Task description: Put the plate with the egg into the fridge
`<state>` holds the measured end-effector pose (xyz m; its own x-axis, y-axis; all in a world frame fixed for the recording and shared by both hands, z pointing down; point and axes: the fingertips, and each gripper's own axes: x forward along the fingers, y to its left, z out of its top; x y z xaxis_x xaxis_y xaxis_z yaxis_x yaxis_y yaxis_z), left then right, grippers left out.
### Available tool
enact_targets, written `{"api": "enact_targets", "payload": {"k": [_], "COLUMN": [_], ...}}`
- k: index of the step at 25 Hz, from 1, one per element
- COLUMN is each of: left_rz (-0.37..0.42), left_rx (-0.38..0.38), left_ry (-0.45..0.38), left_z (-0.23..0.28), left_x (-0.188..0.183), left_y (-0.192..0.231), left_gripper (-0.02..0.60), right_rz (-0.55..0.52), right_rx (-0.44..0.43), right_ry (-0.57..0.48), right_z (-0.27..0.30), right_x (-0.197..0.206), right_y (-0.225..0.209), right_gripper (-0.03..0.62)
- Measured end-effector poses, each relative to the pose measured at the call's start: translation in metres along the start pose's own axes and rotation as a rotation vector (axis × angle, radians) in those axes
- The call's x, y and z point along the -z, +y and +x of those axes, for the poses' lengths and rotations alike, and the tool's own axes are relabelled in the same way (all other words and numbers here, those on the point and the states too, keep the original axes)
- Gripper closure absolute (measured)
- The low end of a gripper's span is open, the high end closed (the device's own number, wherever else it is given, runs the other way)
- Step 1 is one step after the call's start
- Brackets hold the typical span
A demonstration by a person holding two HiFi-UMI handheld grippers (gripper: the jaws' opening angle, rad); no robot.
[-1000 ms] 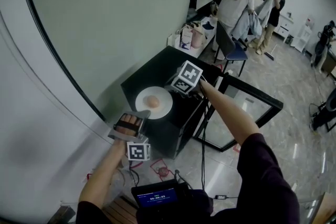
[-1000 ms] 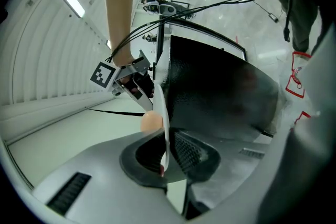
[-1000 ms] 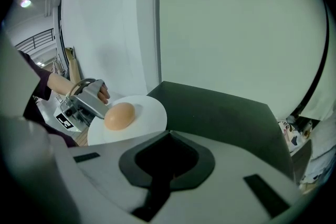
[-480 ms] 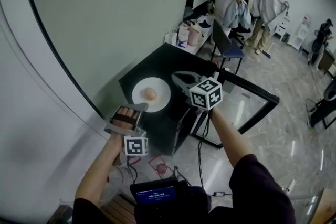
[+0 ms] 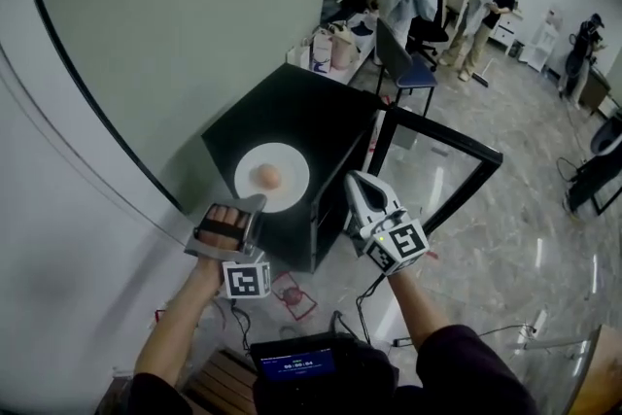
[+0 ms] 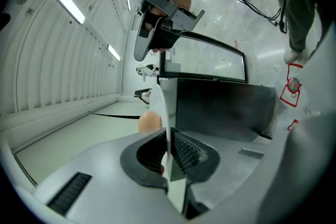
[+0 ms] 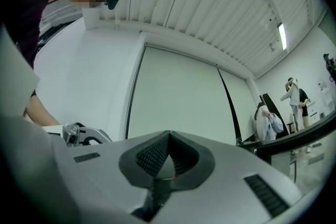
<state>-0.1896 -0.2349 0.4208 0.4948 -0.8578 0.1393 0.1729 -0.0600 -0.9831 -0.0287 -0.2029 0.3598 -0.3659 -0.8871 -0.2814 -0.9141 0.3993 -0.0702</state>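
The left gripper (image 5: 255,205) had its jaws pinched down on the near rim of the white plate (image 5: 289,172), the thin edge caught between the two ribbed pads. The plate sat flat on top of the black fridge (image 5: 292,112), with the egg (image 5: 268,176) resting near its middle. From the left gripper view the plate showed only edge-on, and half of the egg was hidden behind that edge.

The right gripper (image 5: 358,188) was closed, its pads together with nothing between them. It hung in front of the fridge, beside the open door (image 5: 447,137). Its own view took in little besides a pale wall and the ceiling lights. The inside of the fridge could not be made out from any angle; only its dark front face and top showed.

A second before, the right gripper had been up at the fridge's top edge by the door. It had since drawn back and down toward the person. The left gripper had kept its hold on the rim, and the plate had not left the fridge top.

The plate held the single egg and nothing else.
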Motion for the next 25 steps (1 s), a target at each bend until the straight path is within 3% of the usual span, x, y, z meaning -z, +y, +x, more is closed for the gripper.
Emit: {"api": "enact_targets", "payload": {"k": [5,9,16,19,25], "left_rz": [-0.018,-0.078,-0.106,-0.063,-0.028], "left_rx": [0.024,0.049,0.058,0.040,0.068], "left_ry": [0.031,0.077,0.136,0.135,0.127], "left_z": [-0.011,-0.021,-0.041,-0.044,-0.046], "left_x": [-0.044,-0.081,-0.177,-0.211,-0.237], "left_y": [-0.014,-0.014,-0.011,-0.004,-0.020], "left_gripper": [0.555,0.555,0.555,0.555,0.555], "right_rz": [-0.012,-0.009,0.034,0.040,0.047], "right_rx": [-0.003,-0.031,-0.090,-0.103,-0.100], "right_ry": [0.008,0.026,0.047,0.074,0.085], "right_z": [-0.045,-0.078,-0.150,-0.173,-0.192], "right_x": [0.013,0.014,0.013,0.013,0.019], "right_y": [-0.014,-0.027,-0.054,-0.062,-0.068], "right_gripper": [0.588,0.588,0.588,0.588,0.588]}}
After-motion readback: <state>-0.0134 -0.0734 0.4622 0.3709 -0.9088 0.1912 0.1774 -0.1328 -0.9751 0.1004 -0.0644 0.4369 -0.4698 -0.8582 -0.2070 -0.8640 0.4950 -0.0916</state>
